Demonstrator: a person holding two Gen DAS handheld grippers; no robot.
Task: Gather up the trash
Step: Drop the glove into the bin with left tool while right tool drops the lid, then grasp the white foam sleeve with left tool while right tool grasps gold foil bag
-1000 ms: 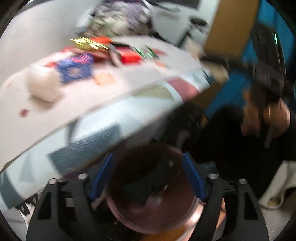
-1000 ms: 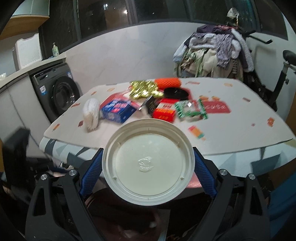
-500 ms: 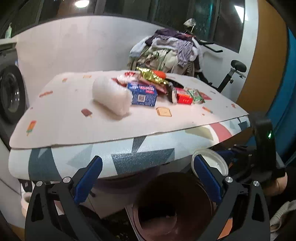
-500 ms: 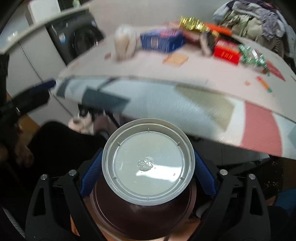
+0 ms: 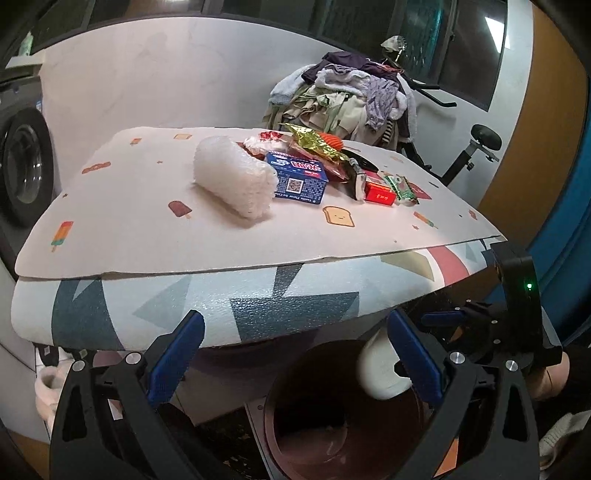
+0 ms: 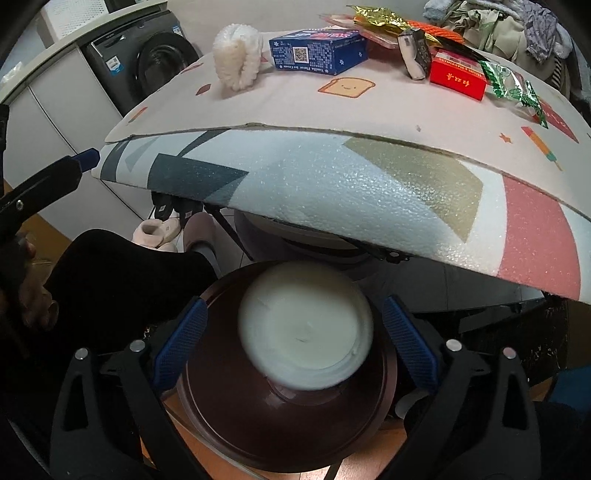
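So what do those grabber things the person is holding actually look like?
Both are alike: the left gripper and right gripper are black plastic frames with cut-out slots and silver bolt heads, each with two fingers faced in ribbed blue pads. Seen from the left camera, a black box with a small green light sits on the right one. The person wears dark clothing.

We see a washing machine [image 5: 20, 162] far left, dark windows [image 5: 399, 22] above a white wall [image 5: 147, 74], an exercise bike [image 5: 476, 147] far right

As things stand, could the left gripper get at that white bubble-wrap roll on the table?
Probably yes. The left gripper is open and empty, and the bubble-wrap roll lies nearest the table edge with nothing before it; it must rise first.
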